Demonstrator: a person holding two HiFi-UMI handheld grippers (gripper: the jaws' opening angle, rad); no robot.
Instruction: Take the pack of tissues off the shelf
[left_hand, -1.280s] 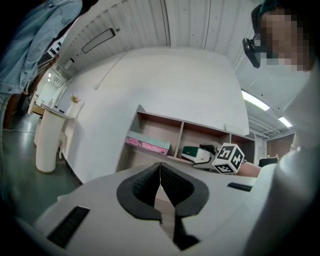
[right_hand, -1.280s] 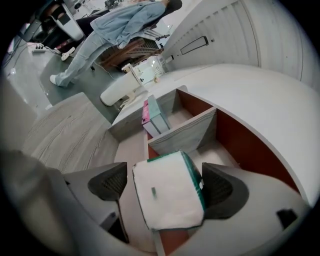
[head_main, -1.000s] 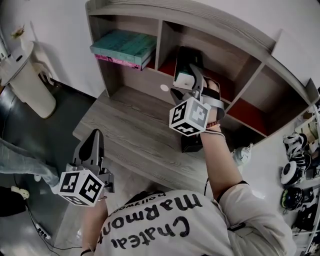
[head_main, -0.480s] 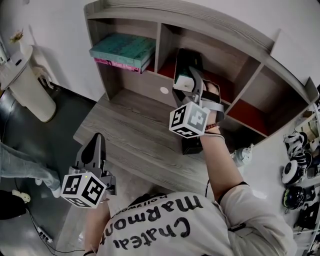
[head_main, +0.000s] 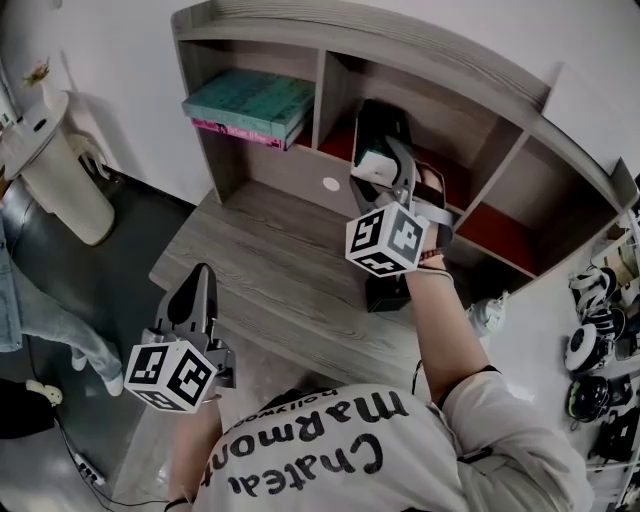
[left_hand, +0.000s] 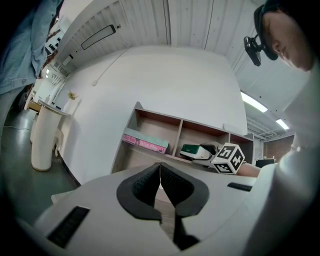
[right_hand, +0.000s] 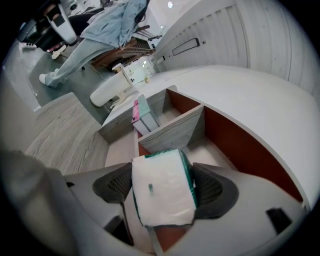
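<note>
The right gripper (right_hand: 162, 186) reaches into the middle compartment of the shelf (head_main: 430, 50), centre-top of the head view. Its jaws have just been closing with the pack of tissues (right_hand: 161, 197) between them. Both pads seem to touch the soft wrapper, though we cannot tell how firmly. We would squeeze until the pack dimples slightly, then draw it straight back toward us, level and clear of the divider. The left gripper (left_hand: 160, 176) (lower left in the head view) hangs idle, its fingers pressed together on nothing. We can read no print on the pack, nor on the stacked books (head_main: 250, 98). The shirt (head_main: 300, 460) reads, upside down, "Chateau Marmont".
</note>
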